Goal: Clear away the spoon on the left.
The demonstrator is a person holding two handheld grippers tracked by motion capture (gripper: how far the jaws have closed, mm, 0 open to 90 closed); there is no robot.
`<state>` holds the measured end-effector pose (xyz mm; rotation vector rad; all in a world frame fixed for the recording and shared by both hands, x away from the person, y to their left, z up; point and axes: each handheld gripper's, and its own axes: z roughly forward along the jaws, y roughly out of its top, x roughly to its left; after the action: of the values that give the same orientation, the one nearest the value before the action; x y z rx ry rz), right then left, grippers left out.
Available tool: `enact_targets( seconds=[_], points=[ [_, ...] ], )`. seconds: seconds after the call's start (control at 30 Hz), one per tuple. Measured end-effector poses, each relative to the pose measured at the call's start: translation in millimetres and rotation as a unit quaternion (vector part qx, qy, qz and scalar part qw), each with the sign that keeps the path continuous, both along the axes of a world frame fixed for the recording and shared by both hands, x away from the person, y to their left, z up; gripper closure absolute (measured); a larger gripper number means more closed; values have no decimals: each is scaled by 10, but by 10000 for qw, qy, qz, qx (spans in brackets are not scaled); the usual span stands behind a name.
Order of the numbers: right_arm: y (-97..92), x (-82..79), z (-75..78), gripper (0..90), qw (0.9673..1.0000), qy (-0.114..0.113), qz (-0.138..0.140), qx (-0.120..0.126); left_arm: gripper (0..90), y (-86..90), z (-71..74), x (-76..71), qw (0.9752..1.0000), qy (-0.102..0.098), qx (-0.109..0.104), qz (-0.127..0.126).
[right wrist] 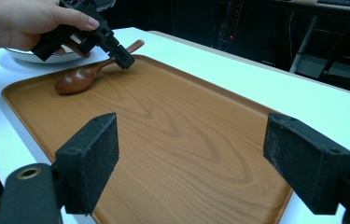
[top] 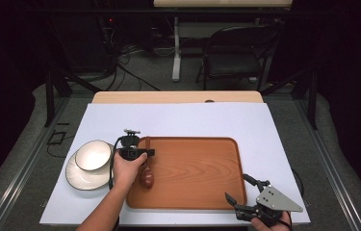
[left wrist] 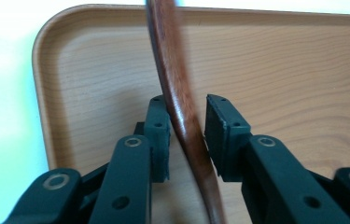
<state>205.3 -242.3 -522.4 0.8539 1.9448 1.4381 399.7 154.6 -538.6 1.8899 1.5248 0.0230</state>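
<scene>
Spoon partly out of sight
Wooden spoon (left wrist: pixel 175 88) handle blurred, cut by top and bottom edges in left gripper view; bowl unseen there.

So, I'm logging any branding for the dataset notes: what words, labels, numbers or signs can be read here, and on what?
None can be read: no print shows on the wooden tray, the wooden spoon, the bowl, the plate or the left gripper or right gripper.

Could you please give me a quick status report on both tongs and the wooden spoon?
Left tongs open astride wooden spoon handle, gap on one side. Spoon lies in wooden tray, handle over rim. Right tongs open, empty. Nothing in the way.
</scene>
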Motion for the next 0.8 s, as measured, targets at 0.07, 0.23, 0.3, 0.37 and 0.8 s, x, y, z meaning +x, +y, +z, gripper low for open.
enact_targets(
  seconds=[0.07, 0.23, 0.3, 0.37, 0.8],
  points=[
    [-1, -1, 0, 181, 10000, 0, -1, 1, 694, -2, -5, -1, 10000, 2, 75, -25],
    [-3, 0, 1, 181, 10000, 2, -7, 6, 648, -14, -9, -11, 9997, -38, 255, -12],
    [-3, 0, 2, 181, 10000, 1, -8, 8, 614, -16, -8, -14, 9996, -44, 276, -12],
    [-2, -2, 2, 181, 10000, -1, -9, 10, 574, -17, -6, -16, 9995, -53, 297, -22],
    [-8, -7, 7, 181, 10000, -4, -19, 19, 419, -60, 34, -47, 9965, -242, 795, -4]
  ],
)
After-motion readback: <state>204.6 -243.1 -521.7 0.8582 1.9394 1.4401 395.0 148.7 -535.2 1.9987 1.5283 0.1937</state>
